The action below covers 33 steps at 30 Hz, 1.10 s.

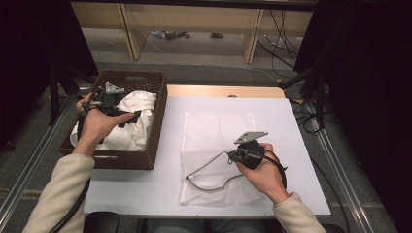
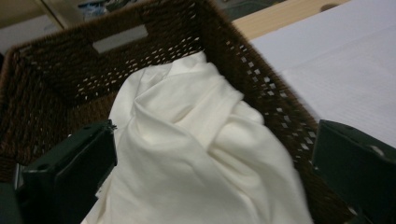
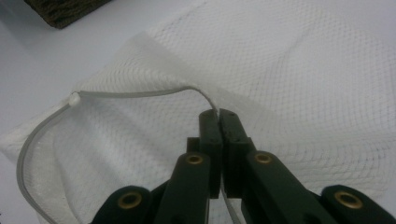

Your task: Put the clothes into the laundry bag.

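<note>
Right tongs point(image 3: 218, 114) pinched tight on grey zipper edge point(image 3: 140, 92) of white mesh bag point(image 1: 216, 155), bag flat on tabletop point(image 1: 291, 145). Left tongs point(image 1: 127, 119) spread wide, nothing between, over white cloth point(image 2: 187, 154) heaped in brown wicker basket point(image 1: 158, 121) at tabletop's left.

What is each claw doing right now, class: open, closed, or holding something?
Left claw: open over the white cloth in the wicker basket, holding nothing.
Right claw: closed on the mesh bag's rim.
</note>
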### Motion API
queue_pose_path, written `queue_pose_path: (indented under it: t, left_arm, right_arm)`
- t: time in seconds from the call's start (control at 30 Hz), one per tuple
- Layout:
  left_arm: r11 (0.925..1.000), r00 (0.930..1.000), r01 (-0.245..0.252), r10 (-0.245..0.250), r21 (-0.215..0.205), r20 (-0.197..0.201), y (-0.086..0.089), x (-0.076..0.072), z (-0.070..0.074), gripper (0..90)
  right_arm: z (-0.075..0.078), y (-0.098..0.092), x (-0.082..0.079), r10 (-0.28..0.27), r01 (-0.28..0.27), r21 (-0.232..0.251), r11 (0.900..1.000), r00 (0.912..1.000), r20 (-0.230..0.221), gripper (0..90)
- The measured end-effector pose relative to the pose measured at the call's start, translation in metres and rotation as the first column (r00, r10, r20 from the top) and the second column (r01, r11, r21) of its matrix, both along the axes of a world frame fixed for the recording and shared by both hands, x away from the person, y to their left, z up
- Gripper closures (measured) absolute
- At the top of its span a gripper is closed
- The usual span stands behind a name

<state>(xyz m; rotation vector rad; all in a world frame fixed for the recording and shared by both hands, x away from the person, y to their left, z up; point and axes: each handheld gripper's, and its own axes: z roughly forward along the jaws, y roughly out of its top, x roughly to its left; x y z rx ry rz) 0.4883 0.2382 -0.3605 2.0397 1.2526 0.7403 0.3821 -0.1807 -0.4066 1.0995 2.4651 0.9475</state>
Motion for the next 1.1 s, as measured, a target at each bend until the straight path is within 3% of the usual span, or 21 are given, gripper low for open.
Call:
queue_pose_path:
  t: [0.1,0.13,0.23,0.3,0.33,0.37,0.47,0.57,0.93,1.1]
  left_arm:
    - [0.9997,0.9992,-0.02,0.021,0.012,-0.035,0.003,0.017,-0.015,0.0]
    - [0.9996,0.9986,-0.024,0.024,0.018,-0.048,0.004,0.021,-0.02,0.0]
    - [0.9985,0.9966,0.02,-0.016,0.051,-0.081,0.008,0.034,-0.032,0.0]
    - [0.9976,0.9938,0.015,-0.007,0.067,-0.111,0.008,0.039,-0.039,0.0]
    - [0.9963,0.9923,0.018,-0.007,0.084,-0.124,0.008,0.041,-0.043,0.0]
    - [0.9974,0.9811,-0.062,0.068,0.037,-0.181,0.003,0.038,-0.048,0.0]
    - [0.9976,0.9722,-0.069,0.069,0.005,-0.224,0.0,0.043,-0.06,0.0]
    - [0.9974,0.9647,-0.071,0.071,0.009,-0.253,-0.003,0.046,-0.07,0.0]
    - [0.9947,0.9541,-0.094,0.102,0.04,-0.282,-0.011,0.053,-0.091,0.1]
    - [0.992,0.9532,-0.082,0.106,0.096,-0.283,-0.011,0.053,-0.092,13.4]
  right_arm:
    - [-0.001,0.0,0.001,0.008,-0.008,-0.012,1.0,0.9999,0.013,89.9]
    - [0.0,-0.001,0.001,0.016,-0.016,-0.019,1.0,0.9999,-0.003,89.9]
    - [0.0,-0.001,0.001,0.017,-0.017,-0.016,1.0,0.9997,-0.016,89.9]
    - [0.0,0.0,0.0,0.002,-0.003,-0.014,1.0,0.9996,-0.027,89.9]
    - [-0.002,-0.001,0.001,0.015,-0.015,-0.022,1.0,0.9998,-0.011,89.9]
    - [-0.002,0.0,0.0,0.0,0.0,-0.01,1.0,0.9996,-0.029,89.9]
    - [-0.002,0.001,0.0,-0.007,0.007,-0.01,1.0,0.9995,-0.031,89.9]
    - [-0.003,0.001,0.0,-0.002,0.002,-0.009,1.0,0.9998,-0.022,89.9]
    - [-0.001,0.0,0.0,0.005,-0.006,-0.02,1.0,0.9998,-0.021,89.9]
    - [-0.002,0.001,0.0,-0.002,0.002,-0.009,1.0,1.0,-0.01,89.9]
